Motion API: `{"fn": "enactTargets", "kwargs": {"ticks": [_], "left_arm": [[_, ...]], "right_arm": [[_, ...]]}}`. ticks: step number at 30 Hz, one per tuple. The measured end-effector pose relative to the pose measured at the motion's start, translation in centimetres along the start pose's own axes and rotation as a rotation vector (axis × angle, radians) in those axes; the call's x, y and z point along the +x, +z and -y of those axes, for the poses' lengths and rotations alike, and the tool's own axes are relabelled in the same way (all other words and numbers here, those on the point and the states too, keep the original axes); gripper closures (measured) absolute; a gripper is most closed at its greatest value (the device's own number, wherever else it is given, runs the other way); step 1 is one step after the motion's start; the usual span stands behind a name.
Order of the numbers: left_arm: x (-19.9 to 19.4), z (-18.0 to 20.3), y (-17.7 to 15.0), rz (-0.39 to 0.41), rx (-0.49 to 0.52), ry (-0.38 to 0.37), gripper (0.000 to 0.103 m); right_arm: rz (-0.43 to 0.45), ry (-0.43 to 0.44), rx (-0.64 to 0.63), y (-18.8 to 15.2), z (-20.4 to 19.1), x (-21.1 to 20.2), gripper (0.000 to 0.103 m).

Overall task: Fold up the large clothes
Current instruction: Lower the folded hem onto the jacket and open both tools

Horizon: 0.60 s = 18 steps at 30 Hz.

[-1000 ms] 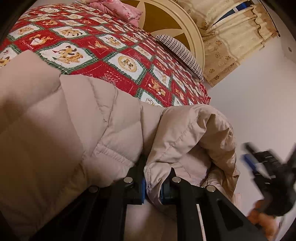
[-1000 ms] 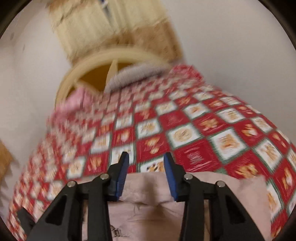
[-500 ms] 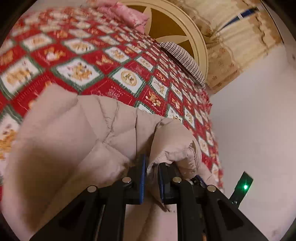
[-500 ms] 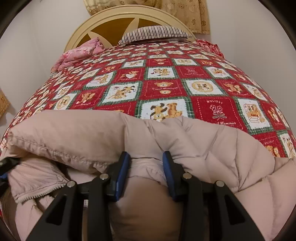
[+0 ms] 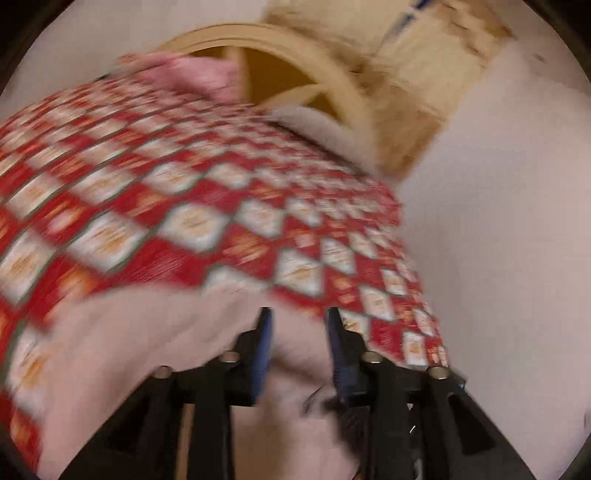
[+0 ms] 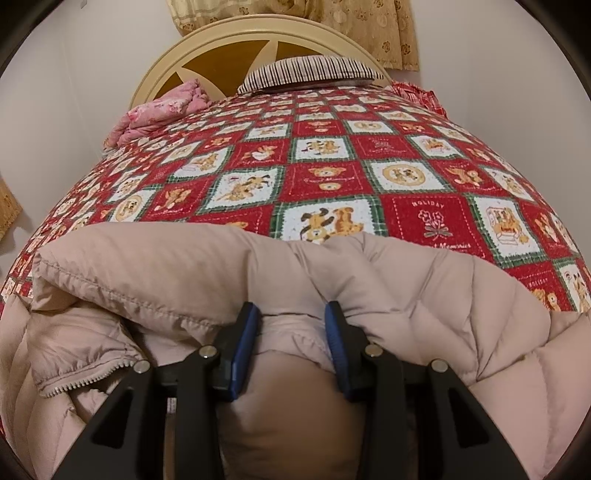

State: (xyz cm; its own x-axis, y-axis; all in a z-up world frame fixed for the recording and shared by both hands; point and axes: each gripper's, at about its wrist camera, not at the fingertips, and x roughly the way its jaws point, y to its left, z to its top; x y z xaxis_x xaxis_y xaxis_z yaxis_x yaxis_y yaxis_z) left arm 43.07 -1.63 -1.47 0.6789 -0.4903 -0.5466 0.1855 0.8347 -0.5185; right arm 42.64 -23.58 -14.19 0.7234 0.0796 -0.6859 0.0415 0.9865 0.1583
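A large beige quilted puffer jacket (image 6: 424, 295) lies bunched at the near end of the bed, with a folded layer across its top and a zipper edge (image 6: 88, 380) at the lower left. My right gripper (image 6: 291, 321) is open, its jaws either side of a fold of the jacket, low against the fabric. In the blurred left wrist view the jacket (image 5: 140, 332) fills the lower left. My left gripper (image 5: 299, 328) is open above it with nothing between its jaws.
The bed carries a red, white and green patchwork quilt (image 6: 332, 155). A striped pillow (image 6: 310, 70) and a pink bundle (image 6: 162, 107) lie by the cream headboard (image 6: 229, 40). Beige curtains (image 6: 295, 14) hang behind. A bare wall (image 5: 498, 221) flanks the bed's right side.
My left gripper has let go of the jacket fold and opened, swinging fast so its view is blurred. My right gripper stays open and has sunk slightly closer to the jacket.
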Motion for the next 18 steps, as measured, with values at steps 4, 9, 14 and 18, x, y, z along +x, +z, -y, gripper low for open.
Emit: {"fn": "enactTargets", "kwargs": {"ticks": [4, 9, 14, 18], "left_arm": [[7.5, 1.5, -1.3, -0.074, 0.282, 0.218, 0.061], [9.8, -4.0, -4.5, -0.142, 0.248, 0.196, 0.061], [11.0, -3.3, -5.1, -0.166, 0.302, 0.254, 0.061], [11.1, -3.3, -5.0, -0.169, 0.285, 0.237, 0.061]], "right_arm": [[0.002, 0.006, 0.006, 0.0, 0.0, 0.0, 0.062], [0.026, 0.036, 0.017, 0.0, 0.2, -0.4, 0.062], [0.043, 0.081, 0.037, 0.0, 0.7, -0.9, 0.058], [0.119, 0.136, 0.232, -0.9, 4.4, -3.0, 0.057]]}}
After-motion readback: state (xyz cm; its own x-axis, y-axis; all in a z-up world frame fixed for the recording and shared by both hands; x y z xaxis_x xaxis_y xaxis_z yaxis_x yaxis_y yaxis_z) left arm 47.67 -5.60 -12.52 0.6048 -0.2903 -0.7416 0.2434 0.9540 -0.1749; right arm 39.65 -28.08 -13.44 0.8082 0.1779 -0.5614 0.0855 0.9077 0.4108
